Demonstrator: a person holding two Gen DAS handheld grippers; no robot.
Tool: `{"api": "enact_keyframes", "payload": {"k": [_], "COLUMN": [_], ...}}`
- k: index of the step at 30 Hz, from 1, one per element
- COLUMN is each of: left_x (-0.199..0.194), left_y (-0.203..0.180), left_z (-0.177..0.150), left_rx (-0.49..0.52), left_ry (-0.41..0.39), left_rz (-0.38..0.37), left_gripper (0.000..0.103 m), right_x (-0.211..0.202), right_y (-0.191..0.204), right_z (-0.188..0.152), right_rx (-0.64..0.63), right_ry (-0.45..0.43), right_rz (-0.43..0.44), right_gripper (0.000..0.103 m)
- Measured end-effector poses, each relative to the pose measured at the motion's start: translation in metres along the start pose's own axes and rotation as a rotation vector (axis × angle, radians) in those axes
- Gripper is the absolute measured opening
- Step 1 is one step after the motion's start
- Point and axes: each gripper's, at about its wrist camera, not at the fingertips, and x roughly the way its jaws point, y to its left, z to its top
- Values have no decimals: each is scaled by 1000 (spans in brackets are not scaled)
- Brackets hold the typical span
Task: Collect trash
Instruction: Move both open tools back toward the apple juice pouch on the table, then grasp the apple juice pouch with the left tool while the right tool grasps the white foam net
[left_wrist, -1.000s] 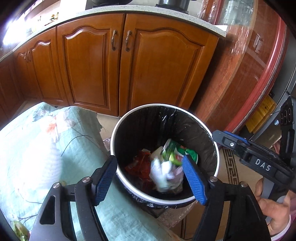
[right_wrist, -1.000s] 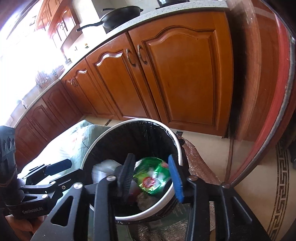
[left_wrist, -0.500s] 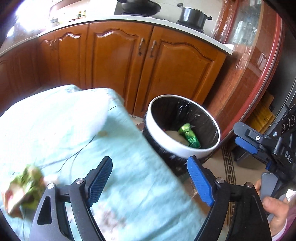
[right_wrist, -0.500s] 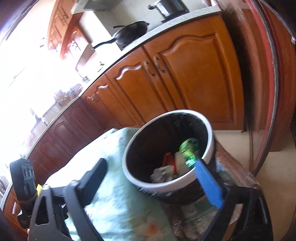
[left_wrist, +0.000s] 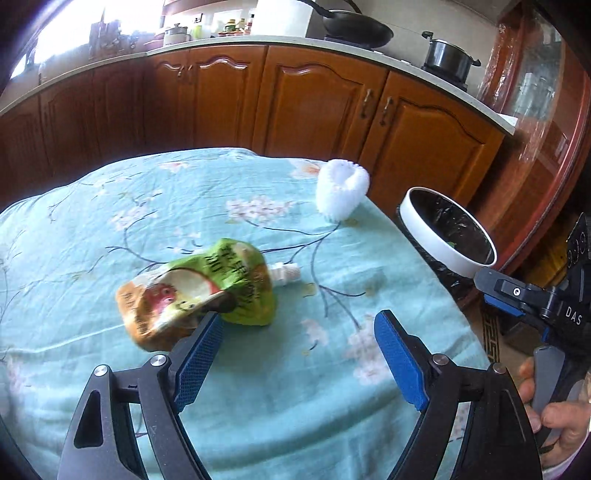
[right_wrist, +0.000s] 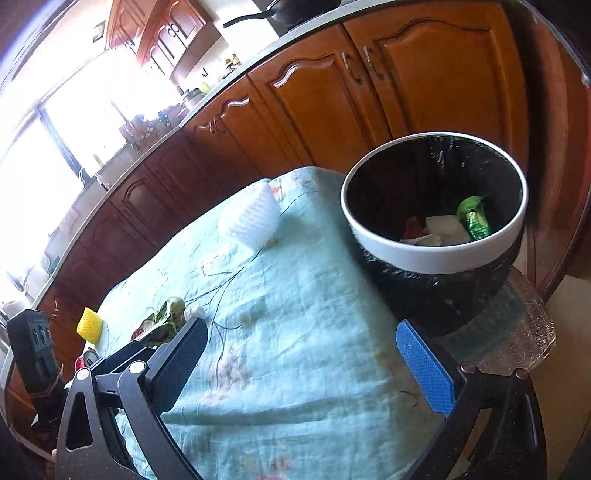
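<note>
A crumpled green pouch (left_wrist: 199, 291) lies on the blue cloth (left_wrist: 258, 406), just beyond the left gripper (left_wrist: 295, 354), whose jaws are spread and empty. The right gripper (right_wrist: 306, 365), just opened wide, holds nothing near the bin (right_wrist: 432, 254).

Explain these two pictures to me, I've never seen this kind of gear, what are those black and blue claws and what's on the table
Each claw is a hand-held tool: a person squeezes a handle, and a camera on it looks out along its two fingers. One picture comes from the left tool, the other from the right tool. You can see the person's hand on the right one's handle. Both tools are open and hold nothing.

The table has a pale blue flowered cloth. On it lie a crumpled green pouch with a white spout, a white ribbed cup and a small yellow piece. Beside the table stands a bin with trash already inside.
</note>
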Motion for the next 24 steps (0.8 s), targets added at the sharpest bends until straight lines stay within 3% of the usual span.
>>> {"api": "enact_keyframes", "payload": {"k": [5,8,11,18,24], "left_x": [-19,-28,-28,3,32], "left_y": [28,39,43,52,57], "left_z": [-5,-6,-8,5,22], "left_rx": [-10,34,94,254,355], "left_ry": [-22,-30,-13,49,105], "left_rz": [51,76,86,86,79], "left_gripper": [84,86,88,89,89], "right_x": [16,23,29,56,72], "right_y": [26,30,36,54,61], "right_z": [-6,-7,-4,7,31], "right_rx": [-67,-26,-21,-59,-63], "right_ry": [34,31,16,76,44], "right_rz": [-22,39,21,-23,-23], "right_gripper": [103,103,103,103,103]}}
